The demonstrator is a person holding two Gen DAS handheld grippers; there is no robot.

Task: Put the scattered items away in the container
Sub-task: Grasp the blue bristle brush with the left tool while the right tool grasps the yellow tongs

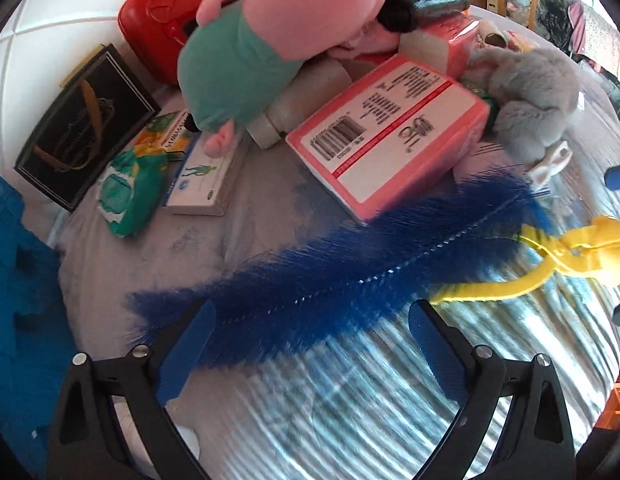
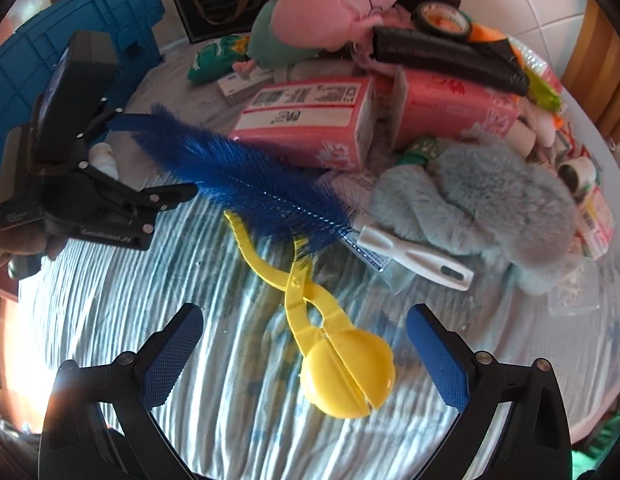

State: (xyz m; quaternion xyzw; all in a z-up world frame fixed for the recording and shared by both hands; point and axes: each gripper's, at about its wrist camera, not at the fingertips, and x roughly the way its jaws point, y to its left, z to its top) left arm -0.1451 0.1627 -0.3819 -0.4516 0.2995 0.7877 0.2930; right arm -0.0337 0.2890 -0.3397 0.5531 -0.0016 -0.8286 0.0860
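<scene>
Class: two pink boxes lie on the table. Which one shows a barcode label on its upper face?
The pink box nearest the blue brush carries the white barcode label; the other pink box, under the black tube, shows only red writing.

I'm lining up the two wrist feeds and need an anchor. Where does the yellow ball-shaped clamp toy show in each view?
Left wrist view: the yellow clamp toy lies at the far right edge, its handles pointing left toward the blue brush.
Right wrist view: it lies low in the centre, between the open fingers of the right hand-held gripper.
Shared landmark: the blue bristle brush, whose bristles overlap the toy's handles.
</scene>
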